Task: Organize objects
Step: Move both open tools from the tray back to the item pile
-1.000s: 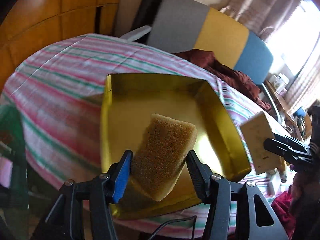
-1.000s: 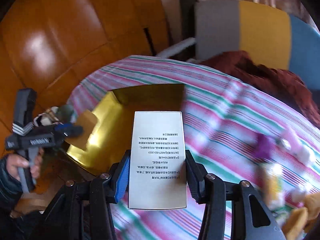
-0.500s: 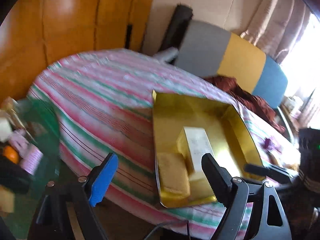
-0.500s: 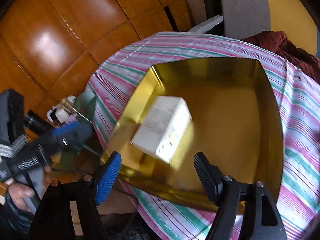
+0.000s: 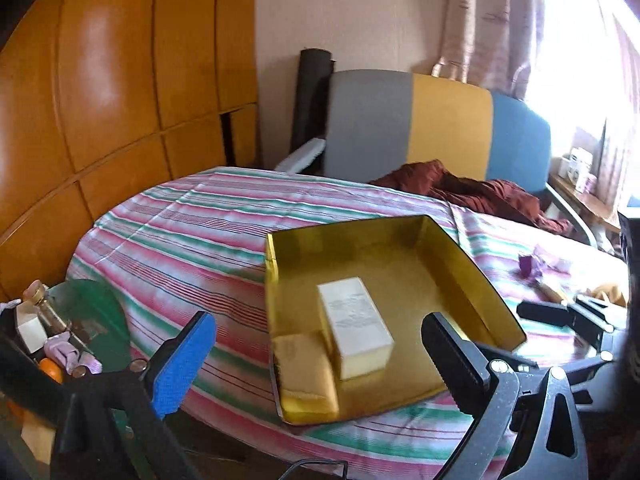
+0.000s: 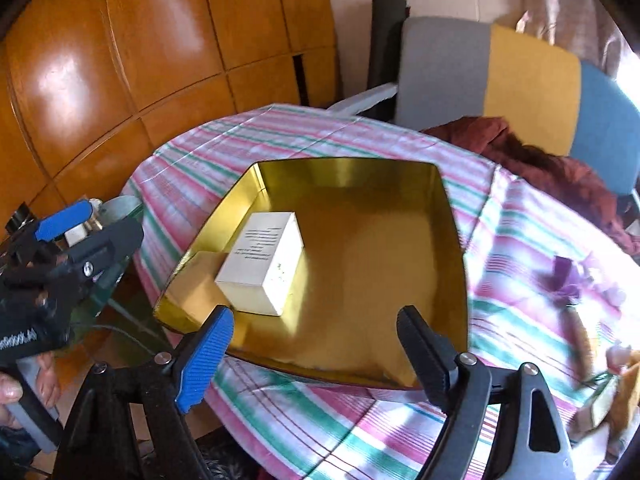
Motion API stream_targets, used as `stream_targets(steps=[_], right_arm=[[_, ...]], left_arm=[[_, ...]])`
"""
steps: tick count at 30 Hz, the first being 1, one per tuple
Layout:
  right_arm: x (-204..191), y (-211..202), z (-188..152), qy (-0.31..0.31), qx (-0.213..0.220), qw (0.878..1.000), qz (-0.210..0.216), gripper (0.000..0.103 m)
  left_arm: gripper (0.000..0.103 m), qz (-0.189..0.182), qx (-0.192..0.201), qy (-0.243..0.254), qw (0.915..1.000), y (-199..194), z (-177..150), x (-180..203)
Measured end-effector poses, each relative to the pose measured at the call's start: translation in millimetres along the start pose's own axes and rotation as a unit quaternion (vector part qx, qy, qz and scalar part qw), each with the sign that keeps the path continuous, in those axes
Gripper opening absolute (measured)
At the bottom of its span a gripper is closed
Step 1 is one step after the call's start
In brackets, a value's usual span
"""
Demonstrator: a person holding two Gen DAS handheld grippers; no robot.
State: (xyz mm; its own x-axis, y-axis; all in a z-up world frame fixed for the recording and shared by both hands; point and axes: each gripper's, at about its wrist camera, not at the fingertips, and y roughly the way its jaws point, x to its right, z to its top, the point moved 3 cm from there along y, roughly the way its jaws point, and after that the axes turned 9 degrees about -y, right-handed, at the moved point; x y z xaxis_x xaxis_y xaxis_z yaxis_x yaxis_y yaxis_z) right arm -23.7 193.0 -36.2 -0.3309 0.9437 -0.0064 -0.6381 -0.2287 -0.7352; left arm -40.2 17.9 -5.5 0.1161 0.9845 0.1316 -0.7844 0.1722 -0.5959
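Both jaws stand spread and hold nothing: the left gripper [image 5: 316, 354] and the right gripper [image 6: 314, 344]. On the striped cloth [image 6: 320, 420] sits the gold tray [image 6: 440, 208], the white box [image 6: 264, 264] at its 9 o'clock side, touching the sponge [image 5: 306, 368] in the corner at 7 o'clock.

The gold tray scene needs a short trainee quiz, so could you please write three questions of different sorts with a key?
1. True or false: the white box lies inside the gold tray.
2. What lies beside the box in the tray's corner? A) sponge B) orange C) bottle
3. Fill in: the left gripper and right gripper are both ____.

Key: 1 true; 2 A, the sponge; 3 open, each holding nothing.
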Motion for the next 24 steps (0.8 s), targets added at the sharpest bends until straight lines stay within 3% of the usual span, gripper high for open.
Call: stream_targets(steps=[8,24], right_arm=[[25.6,-12.0,-18.6,0.029,0.005,0.999,-0.035,0.085],[85.9,-19.1,-75.0,0.100,-0.027,0.990,-0.094,0.090]], left_arm=[[0.103,-0.021,-0.018,0.029,0.9992,-2.7,-17.3,26.7],[0.103,-0.054,-0.070,0.070,0.9936,8.9,-42.8,64.9]])
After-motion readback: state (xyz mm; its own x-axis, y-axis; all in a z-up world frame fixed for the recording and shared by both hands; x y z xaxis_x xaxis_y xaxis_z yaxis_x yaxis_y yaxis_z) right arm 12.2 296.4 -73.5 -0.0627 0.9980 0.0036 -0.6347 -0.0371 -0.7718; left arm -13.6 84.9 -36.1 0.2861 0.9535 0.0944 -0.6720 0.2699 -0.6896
